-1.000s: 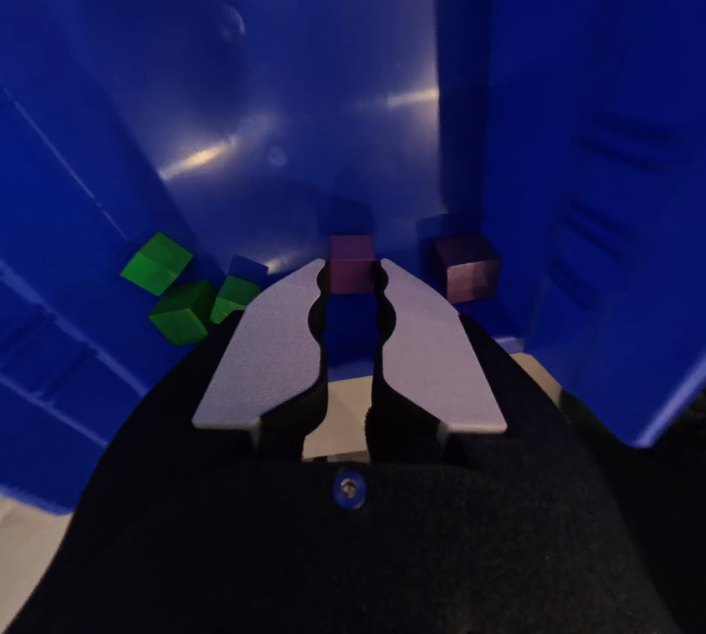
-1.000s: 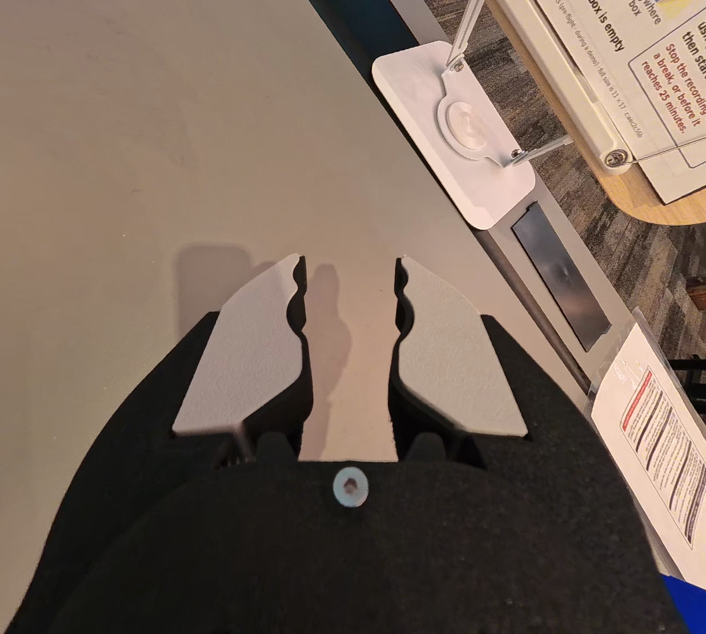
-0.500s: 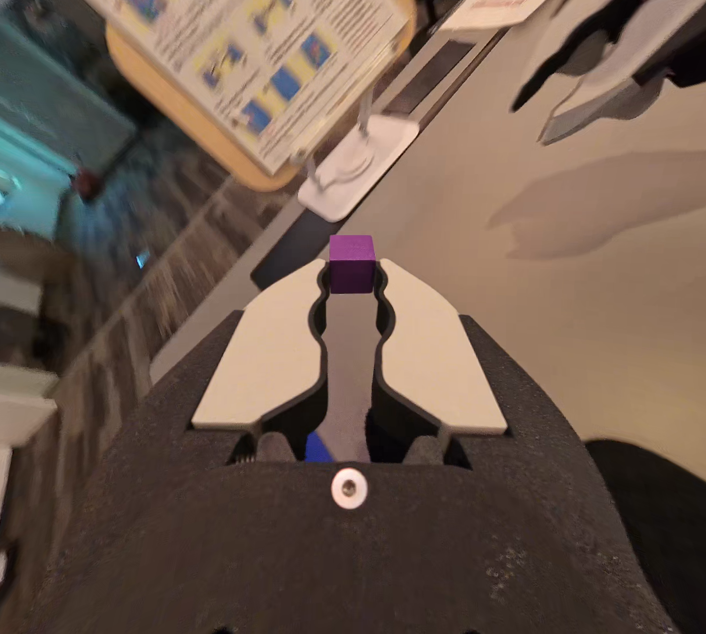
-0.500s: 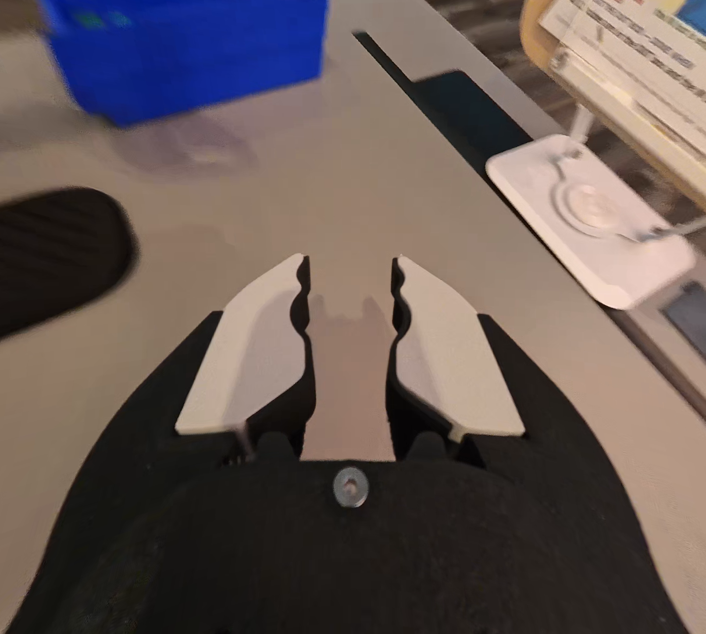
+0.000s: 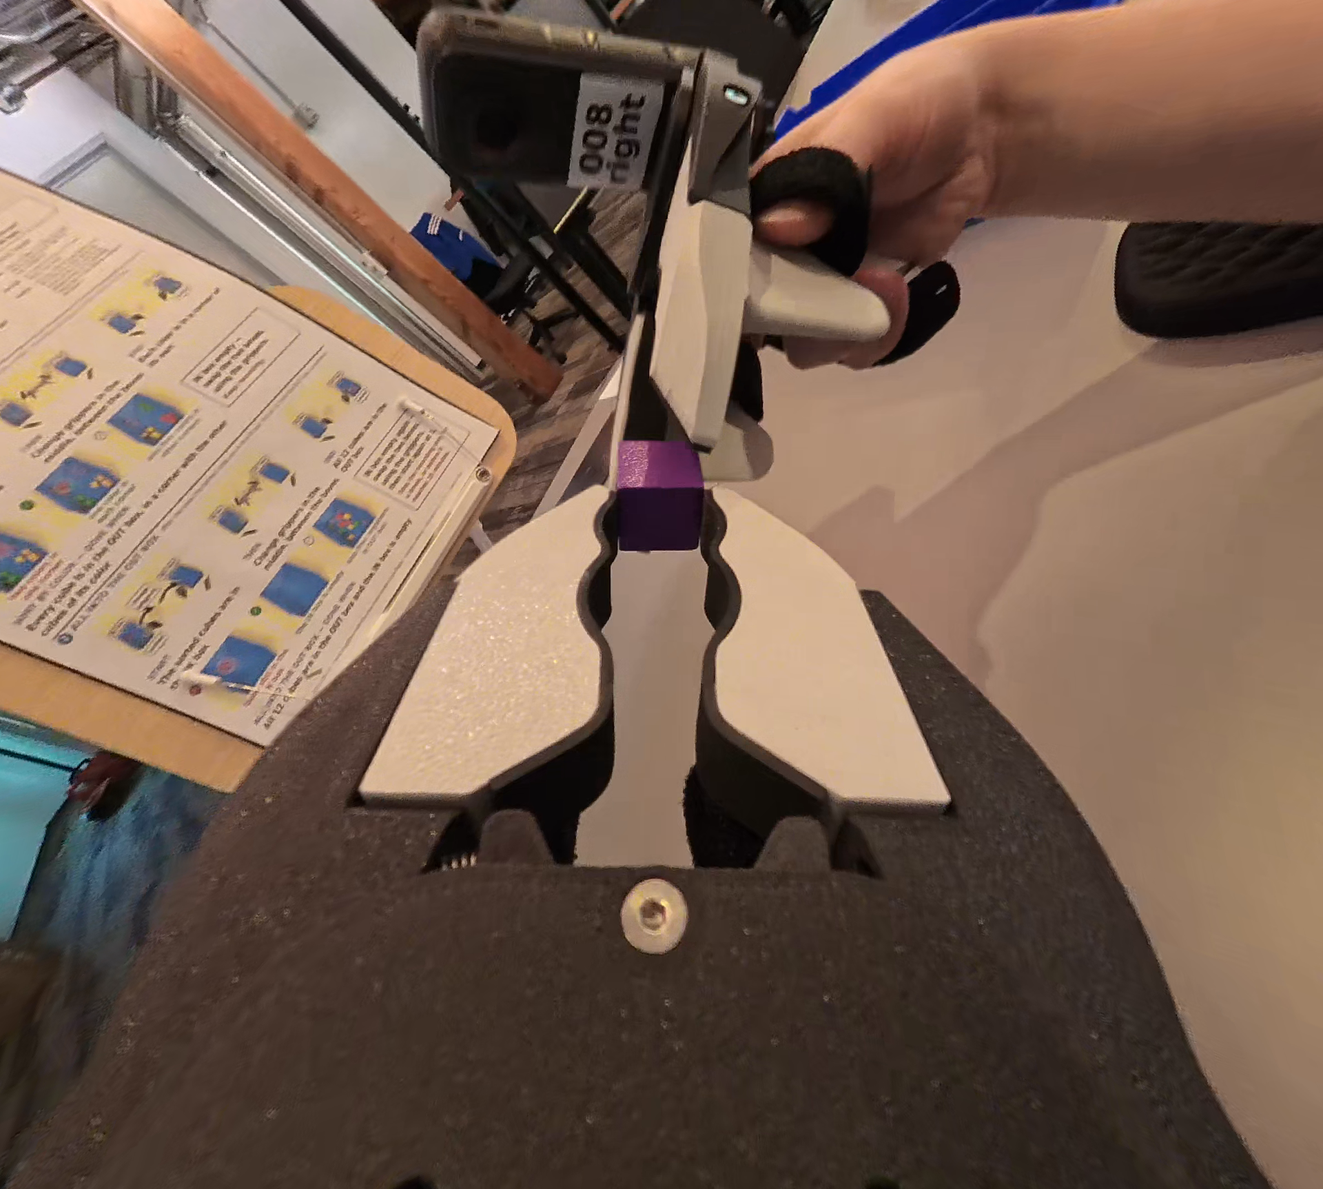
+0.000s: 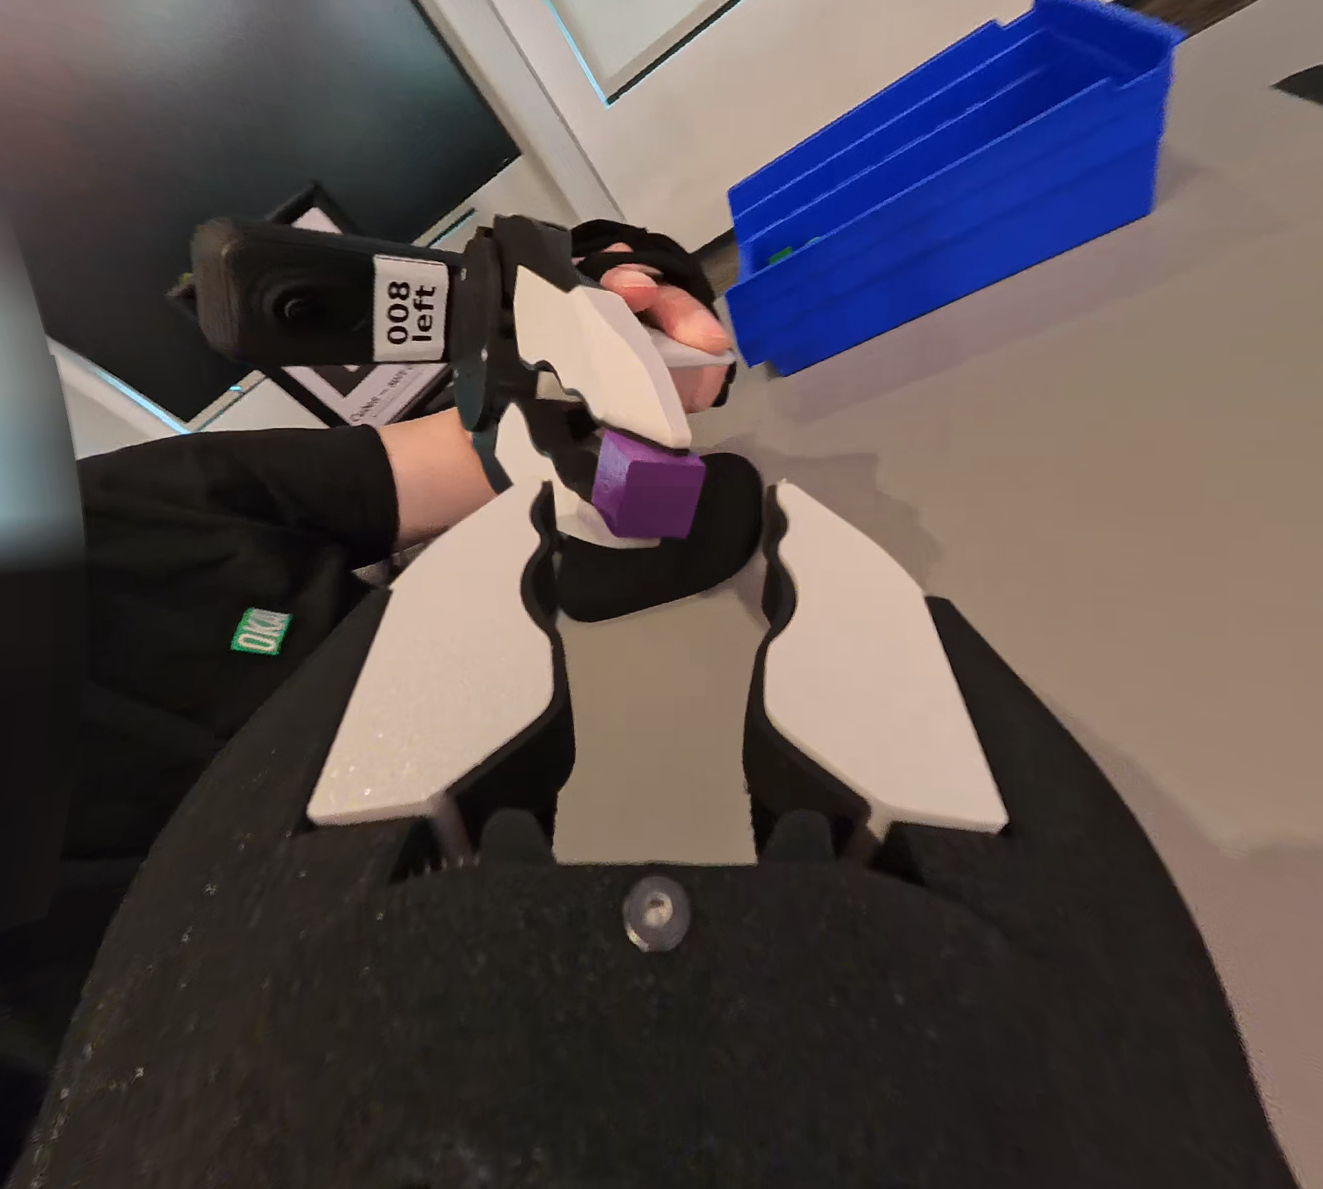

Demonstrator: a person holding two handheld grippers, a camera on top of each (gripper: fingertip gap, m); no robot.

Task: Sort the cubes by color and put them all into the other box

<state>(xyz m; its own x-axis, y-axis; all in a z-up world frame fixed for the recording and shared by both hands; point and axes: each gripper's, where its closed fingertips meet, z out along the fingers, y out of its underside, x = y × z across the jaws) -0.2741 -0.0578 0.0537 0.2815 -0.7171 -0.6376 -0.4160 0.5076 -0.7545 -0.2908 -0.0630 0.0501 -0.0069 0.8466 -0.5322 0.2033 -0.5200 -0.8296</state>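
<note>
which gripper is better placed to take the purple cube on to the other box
Probably the right. The left gripper is shut on the purple cube in mid-air, and the right gripper is open with its fingertips either side of it, ready for a handover. The only blue box visible already holds green cubes.
</note>
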